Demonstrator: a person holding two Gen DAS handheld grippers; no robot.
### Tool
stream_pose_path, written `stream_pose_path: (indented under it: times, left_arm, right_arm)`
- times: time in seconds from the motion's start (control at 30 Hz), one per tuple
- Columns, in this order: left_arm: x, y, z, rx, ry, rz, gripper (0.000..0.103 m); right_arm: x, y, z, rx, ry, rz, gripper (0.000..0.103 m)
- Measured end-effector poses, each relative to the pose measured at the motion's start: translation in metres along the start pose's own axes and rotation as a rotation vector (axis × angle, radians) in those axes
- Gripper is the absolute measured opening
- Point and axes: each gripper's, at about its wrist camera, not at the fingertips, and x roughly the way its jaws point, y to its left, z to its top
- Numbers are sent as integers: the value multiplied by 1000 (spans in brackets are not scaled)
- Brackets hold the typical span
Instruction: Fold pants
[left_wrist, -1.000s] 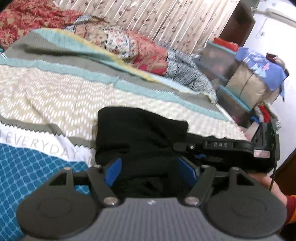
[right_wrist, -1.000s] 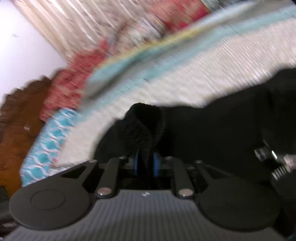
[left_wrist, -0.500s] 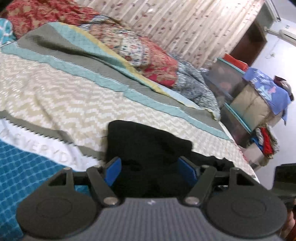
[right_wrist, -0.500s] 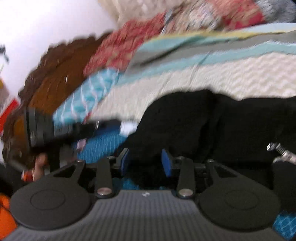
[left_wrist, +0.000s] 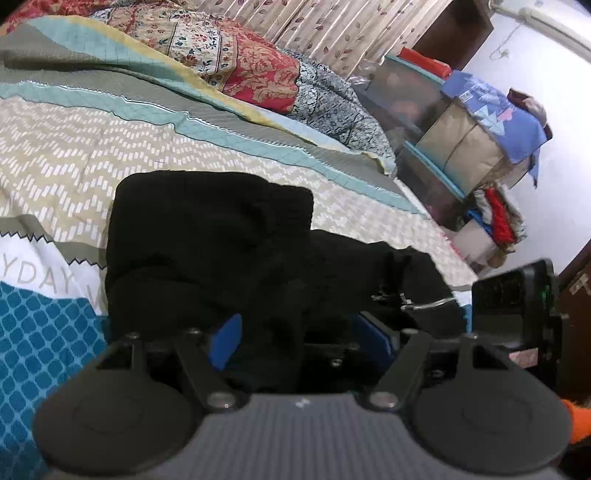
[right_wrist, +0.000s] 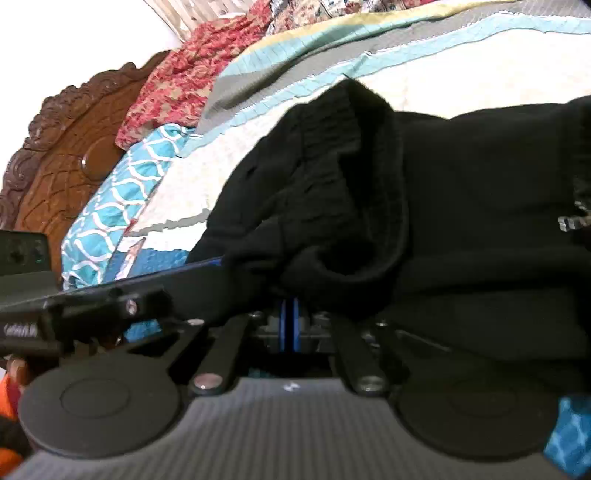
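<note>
Lying on the bed: the black pants (left_wrist: 207, 236) are sitting folded in a thick bundle on the patterned bedspread (left_wrist: 92, 155), filling the centre and lower centre of the left wrist view.
Pants in the right wrist view: the same pants (right_wrist: 461, 177) are spreading across the centre and right of the frame, with a ribbed edge standing up in a rumpled hump at upper centre.
Left gripper (left_wrist: 299, 341): its blue pads are standing well apart at the bottom centre, straddling a fold of the black cloth; the cloth is lying between the pads, and I cannot tell whether either pad is pressing on it.
Left gripper seen from the other side: it (right_wrist: 207, 264) is reaching in from the left edge of the right wrist view, its tip sliding under the edge of the pants.
Right gripper (right_wrist: 290, 323): its two blue pads are sitting pressed together at lower centre, and the black cloth is draping over their tips; whether any cloth is being pinched between them is hidden.
Right gripper body: it (left_wrist: 517, 306) is showing at the right edge of the left wrist view, just beside the pants.
Sleeve: an orange sleeve (left_wrist: 580, 421) is peeking in at the lower right corner.
Headboard: a carved wooden headboard (right_wrist: 62, 147) is rising at the left.
Far side: floral quilts (left_wrist: 240, 62) are lying heaped at the top, with stacked boxes (left_wrist: 454, 140) at upper right.
</note>
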Motion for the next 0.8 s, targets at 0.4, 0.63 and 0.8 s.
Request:
stream_pose_path:
  times: [0.4,0.63,0.8]
  left_arm:
    - [-8,5,-1,-33,-4,-19,73]
    - [-6,12,-11,-44,37,-29,73]
    - [6,1,-14,47,81,10,73]
  right_arm:
    - [-28,-16,34,164,-164,-12,50]
    - [-11,-10,13,70,-52,-122,15]
    - [-21,-20,-5,119,-53,-138,15]
